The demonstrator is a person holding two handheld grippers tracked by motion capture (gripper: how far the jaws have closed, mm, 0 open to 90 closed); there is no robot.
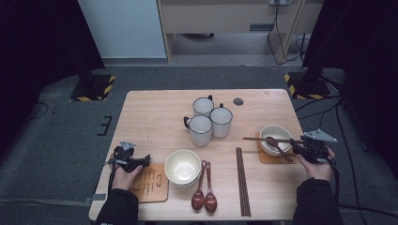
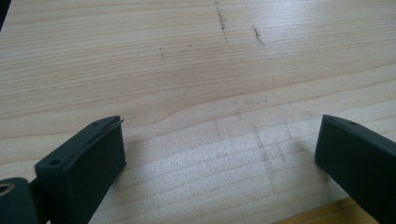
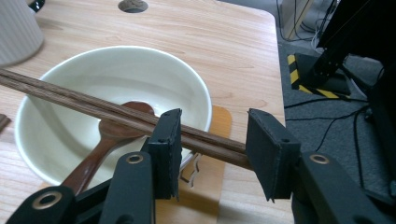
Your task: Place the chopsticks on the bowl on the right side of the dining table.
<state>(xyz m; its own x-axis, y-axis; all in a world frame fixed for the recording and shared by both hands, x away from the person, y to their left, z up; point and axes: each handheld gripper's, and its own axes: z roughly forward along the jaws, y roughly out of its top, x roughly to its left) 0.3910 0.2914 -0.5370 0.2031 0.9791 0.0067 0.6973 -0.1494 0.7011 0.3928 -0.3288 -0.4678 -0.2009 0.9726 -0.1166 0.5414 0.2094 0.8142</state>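
Mugs (image 1: pixel 209 119) stand clustered well beyond chopsticks (image 1: pixel 267 139) laid across bowl (image 1: pixel 276 133).

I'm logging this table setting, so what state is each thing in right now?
Right gripper: open, chopsticks between its jaws.
Left gripper: open, nothing between its jaws.
Chopsticks: lying across the right bowl's rim.
Right bowl: upright on a wooden coaster, spoon inside.
Stacked bowls: upright.
Three mugs: upright.
Two spoons: flat on the table.
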